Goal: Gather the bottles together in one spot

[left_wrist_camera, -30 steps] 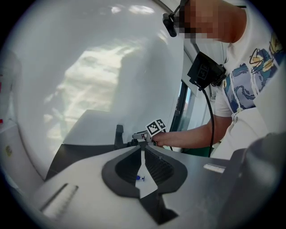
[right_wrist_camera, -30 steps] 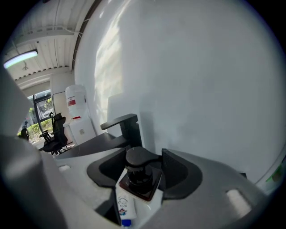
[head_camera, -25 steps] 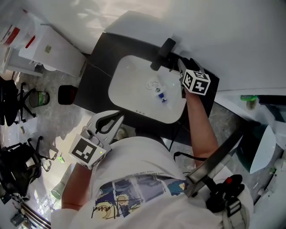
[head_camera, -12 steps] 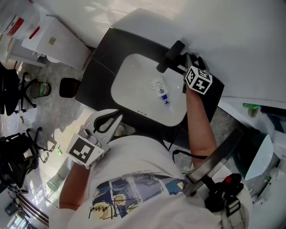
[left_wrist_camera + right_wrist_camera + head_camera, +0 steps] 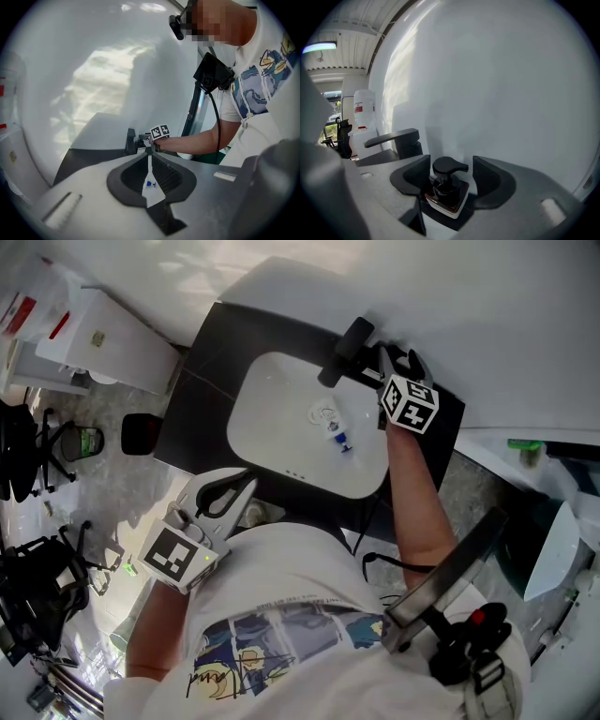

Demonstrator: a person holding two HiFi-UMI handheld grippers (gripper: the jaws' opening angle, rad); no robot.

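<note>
Pump bottle (image 5: 447, 194) stands far right on counter (image 5: 202, 418) by wall, just right of faucet (image 5: 396, 140), btwn R gripper (image 5: 451, 164) jaws. These are wide and just been opening. Small blue-capped bottle (image 5: 337, 435) lies in sink (image 5: 272, 418). We note L gripper (image 5: 149, 154) jaws together, near side.

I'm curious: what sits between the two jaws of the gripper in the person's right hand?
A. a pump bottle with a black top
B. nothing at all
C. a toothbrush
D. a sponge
A: the right gripper view shows a pump bottle with a black top standing between the jaws of the right gripper, which have just been opening and don't seem to press on it.
</note>
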